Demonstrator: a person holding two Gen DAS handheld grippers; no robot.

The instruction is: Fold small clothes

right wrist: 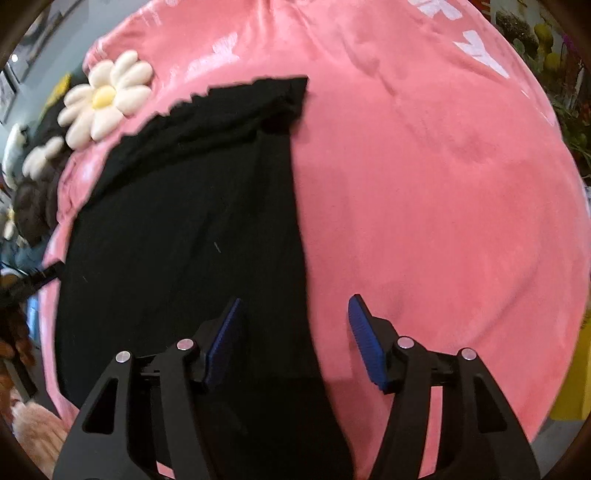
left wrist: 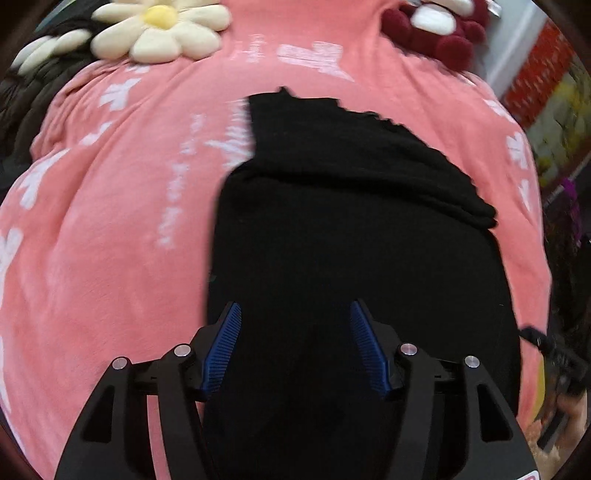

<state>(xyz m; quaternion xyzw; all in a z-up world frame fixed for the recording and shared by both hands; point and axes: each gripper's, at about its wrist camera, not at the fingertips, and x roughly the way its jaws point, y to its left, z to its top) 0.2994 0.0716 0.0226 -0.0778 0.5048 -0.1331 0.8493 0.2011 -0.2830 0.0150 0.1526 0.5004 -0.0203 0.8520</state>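
A small black garment (left wrist: 351, 221) lies flat on a pink blanket (left wrist: 110, 240), with its far end folded over into a band. It also shows in the right wrist view (right wrist: 184, 221). My left gripper (left wrist: 295, 314) is open and empty, hovering over the garment's near part. My right gripper (right wrist: 293, 306) is open and empty, straddling the garment's right edge, left finger (right wrist: 225, 332) over the cloth, right finger (right wrist: 364, 332) over the blanket (right wrist: 443, 221).
A cream daisy-shaped cushion (left wrist: 162, 33) and a dark red plush (left wrist: 436, 33) lie at the blanket's far edge. The daisy cushion (right wrist: 107, 96) sits just beyond the garment's far left corner. Dark bedding (left wrist: 33, 103) lies at far left.
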